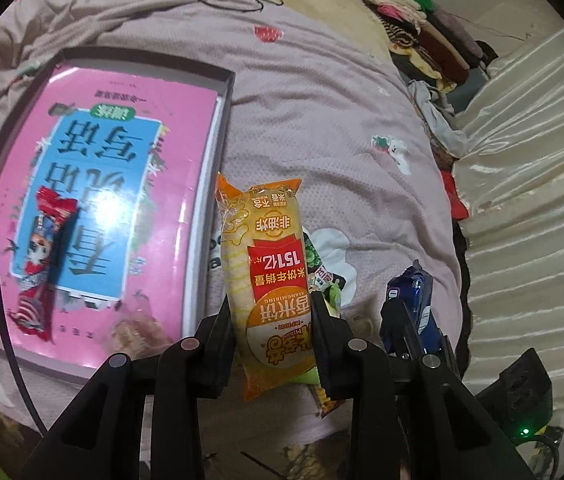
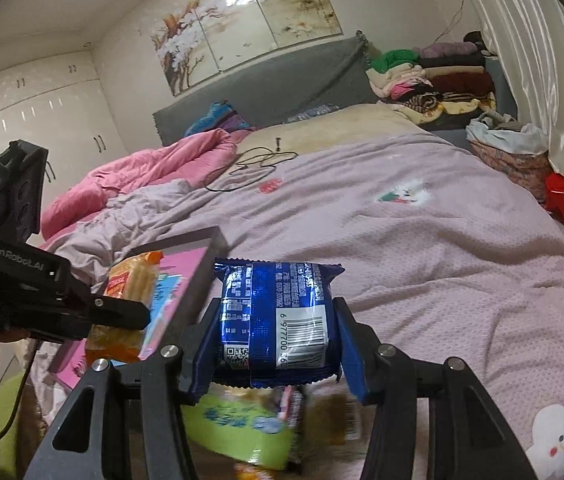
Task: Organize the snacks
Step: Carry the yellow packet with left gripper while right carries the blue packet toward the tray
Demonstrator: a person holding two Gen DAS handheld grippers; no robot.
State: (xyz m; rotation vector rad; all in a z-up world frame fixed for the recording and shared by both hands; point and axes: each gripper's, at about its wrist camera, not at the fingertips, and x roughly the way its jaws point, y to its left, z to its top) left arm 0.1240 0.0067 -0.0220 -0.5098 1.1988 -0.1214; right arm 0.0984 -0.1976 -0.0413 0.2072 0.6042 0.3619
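Left claw (image 1: pixel 274 312) pinched the light, brittle rice-cracker pack (image 1: pixel 268 276) mid-body; right claw (image 2: pixel 274 320) clamped the crinkly blue packet (image 2: pixel 278 316).

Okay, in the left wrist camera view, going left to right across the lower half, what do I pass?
Red snack packet lying in the box → yellow rice cracker pack clamped in the left gripper → blue snack packet held in the right gripper → cream curtain.
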